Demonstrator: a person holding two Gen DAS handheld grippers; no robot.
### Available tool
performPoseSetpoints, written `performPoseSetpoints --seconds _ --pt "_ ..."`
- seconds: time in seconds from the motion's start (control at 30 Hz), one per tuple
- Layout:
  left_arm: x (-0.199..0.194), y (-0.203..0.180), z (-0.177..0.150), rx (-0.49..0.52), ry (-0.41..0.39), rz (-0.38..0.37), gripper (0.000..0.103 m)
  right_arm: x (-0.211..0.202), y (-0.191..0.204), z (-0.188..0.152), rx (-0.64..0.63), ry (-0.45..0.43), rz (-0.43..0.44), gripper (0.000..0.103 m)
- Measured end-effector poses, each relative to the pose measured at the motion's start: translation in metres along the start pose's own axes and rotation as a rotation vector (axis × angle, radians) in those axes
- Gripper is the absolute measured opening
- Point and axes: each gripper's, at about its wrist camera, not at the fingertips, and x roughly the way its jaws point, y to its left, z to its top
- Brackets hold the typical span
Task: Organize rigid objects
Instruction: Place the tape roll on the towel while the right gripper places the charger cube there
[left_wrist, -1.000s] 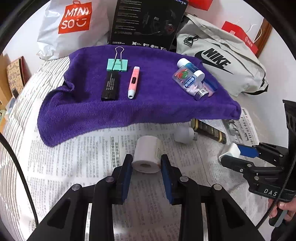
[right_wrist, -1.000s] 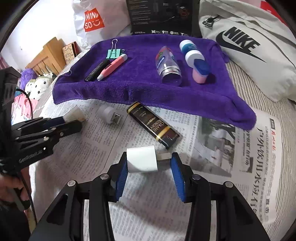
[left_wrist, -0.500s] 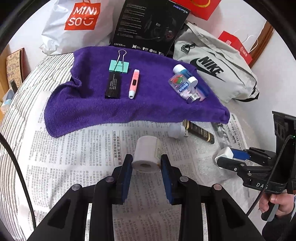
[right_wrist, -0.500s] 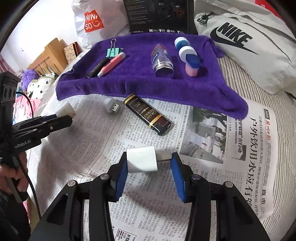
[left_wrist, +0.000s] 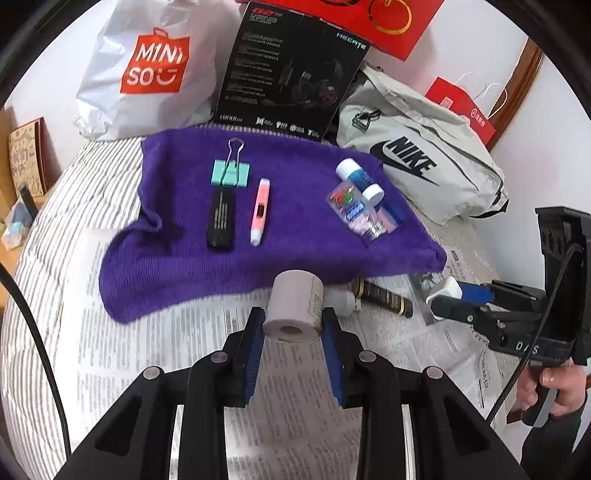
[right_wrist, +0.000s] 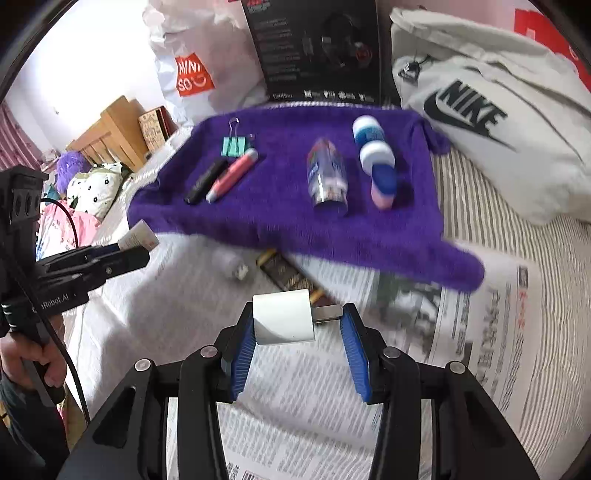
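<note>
Carrying one item in each gripper above the newspaper, both clear of the surface. Left gripper clamped across the sides of a small white roll, core hole facing the camera; the side grip should keep it from rolling out. At 12 o'clock from it lies the purple towel, apparently the sorting mat: binder clip, black stick and pink pen in a group at 11 o'clock, bottles at 1 o'clock. Open cloth between the two groups, and along the near edge. Right gripper closed on a white plug adapter, body against the left pad, metal prongs reaching the right pad; likely a less secure hold. On the paper under the towel's near edge, a small white plug and a dark box lie unsorted. Towel's near hem droops; approach from above, not sliding in
</note>
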Motion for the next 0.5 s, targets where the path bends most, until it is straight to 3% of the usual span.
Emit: performPoseSetpoints --seconds 0.23,0.5 --pt "0.003 0.002 0.019 0.015 -0.012 -0.005 0.029 0.008 -0.016 0.036 0.022 -0.007 -0.003 0.045" --pt "0.013 0.008 0.029 0.008 -0.006 -0.016 0.029 0.045 -0.044 0.067 0.059 0.057 -0.07 0.045"
